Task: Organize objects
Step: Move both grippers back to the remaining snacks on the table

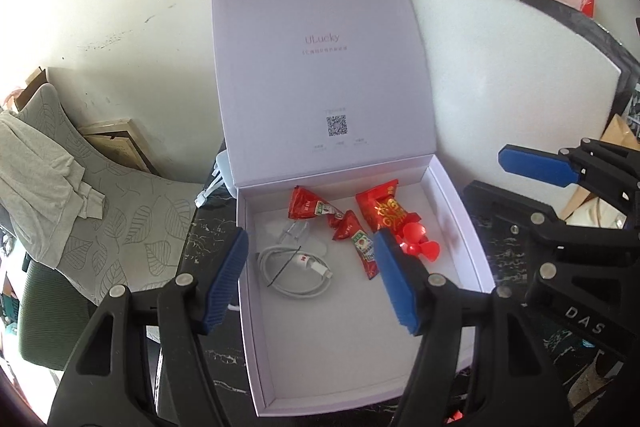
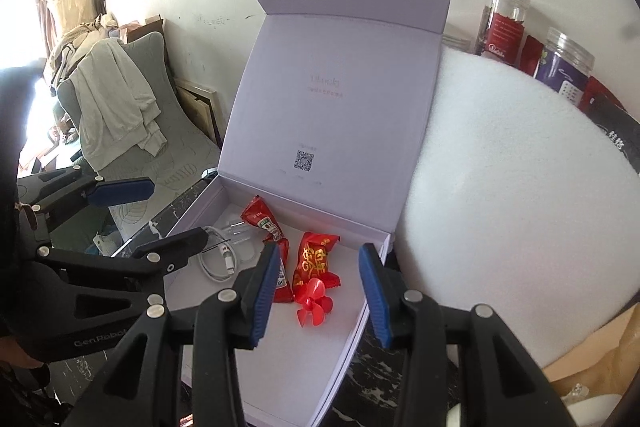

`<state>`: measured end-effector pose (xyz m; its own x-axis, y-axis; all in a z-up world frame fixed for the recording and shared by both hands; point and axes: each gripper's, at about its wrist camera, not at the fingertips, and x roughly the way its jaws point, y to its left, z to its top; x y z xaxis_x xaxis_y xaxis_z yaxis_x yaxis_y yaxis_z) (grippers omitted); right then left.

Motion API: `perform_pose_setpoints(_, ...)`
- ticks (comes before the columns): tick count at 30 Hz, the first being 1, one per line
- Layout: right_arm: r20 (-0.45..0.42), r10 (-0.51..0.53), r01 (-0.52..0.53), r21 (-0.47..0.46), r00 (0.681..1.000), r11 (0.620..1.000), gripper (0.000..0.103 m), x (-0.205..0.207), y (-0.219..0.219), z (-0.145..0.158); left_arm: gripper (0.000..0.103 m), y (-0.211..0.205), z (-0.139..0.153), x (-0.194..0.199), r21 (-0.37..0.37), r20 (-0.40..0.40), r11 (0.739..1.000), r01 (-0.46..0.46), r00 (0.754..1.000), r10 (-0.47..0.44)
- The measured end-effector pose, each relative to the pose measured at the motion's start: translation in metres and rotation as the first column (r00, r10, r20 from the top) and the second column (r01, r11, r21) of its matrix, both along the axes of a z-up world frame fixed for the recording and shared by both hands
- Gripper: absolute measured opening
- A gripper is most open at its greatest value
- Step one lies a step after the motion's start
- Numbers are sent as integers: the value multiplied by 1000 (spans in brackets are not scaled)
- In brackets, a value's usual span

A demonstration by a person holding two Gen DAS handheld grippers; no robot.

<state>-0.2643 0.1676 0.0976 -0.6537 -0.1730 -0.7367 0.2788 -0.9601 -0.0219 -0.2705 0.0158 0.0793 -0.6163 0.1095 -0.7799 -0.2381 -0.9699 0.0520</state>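
Both tongs hang empty and spread: the left tongs [image 1: 312, 275] over the white gift box [image 1: 456, 211], the right tongs [image 2: 320, 291] over its right wall. Inside lie a coiled charging cable [image 1: 292, 267], two ketchup sachets [image 1: 320, 213], a red snack packet [image 2: 316, 259] and a red propeller [image 2: 314, 303]. A careless sweep could knock the upright lid [image 2: 332, 99] shut. The nearer sachet's long axis runs near-to-far.

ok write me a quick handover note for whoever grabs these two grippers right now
Left gripper: open, empty, above the box's left side.
Right gripper: open, empty, above the box's right side.
White cardboard box sits on the dark marble table, lid up. Inside: coiled white charging cable, clear plastic piece, two red ketchup sachets, red gold-printed snack packet, red plastic propeller.
Done: these items are boxed.
Left: possibly closing the lid; no other loose task items are clearly visible.
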Motion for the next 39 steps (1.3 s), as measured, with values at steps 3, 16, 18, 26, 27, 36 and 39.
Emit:
perform_pose_setpoints(3, -17, 1, -1, -4, 1000, 1000, 42, 14, 3, 12, 66, 0, 11, 13, 0, -20, 1000, -1, 1000, 1)
perform_pose_setpoints(16, -84, 0, -1, -8, 996, 1000, 47, 74, -2, 42, 73, -9, 47, 70, 14, -88, 1000, -15, 996, 16)
perform_pose_setpoints(18, -90, -2, 1, -10, 996, 1000, 47, 83, -3, 44, 74, -10, 51, 79, 17, -93, 1000, -13, 996, 15)
perform_pose_setpoints(26, -105, -5, 4, -10, 994, 1000, 47, 119, -4, 47, 80, -11, 56, 113, 11, -111, 1000, -6, 994, 7)
perform_pose_setpoints(27, -107, -7, 6, -10, 994, 1000, 47, 124, -4, 48, 80, -11, 56, 117, 13, -111, 1000, -4, 994, 6)
perform_pose_setpoints(36, -109, -26, 24, -16, 994, 1000, 47, 160, 3, 43, 81, -12, 53, 150, 40, -106, 999, 2, 994, 2)
perform_pose_setpoints(39, -105, -34, 32, -17, 994, 999, 47, 171, 5, 39, 82, -11, 51, 160, 41, -108, 999, 6, 994, -1)
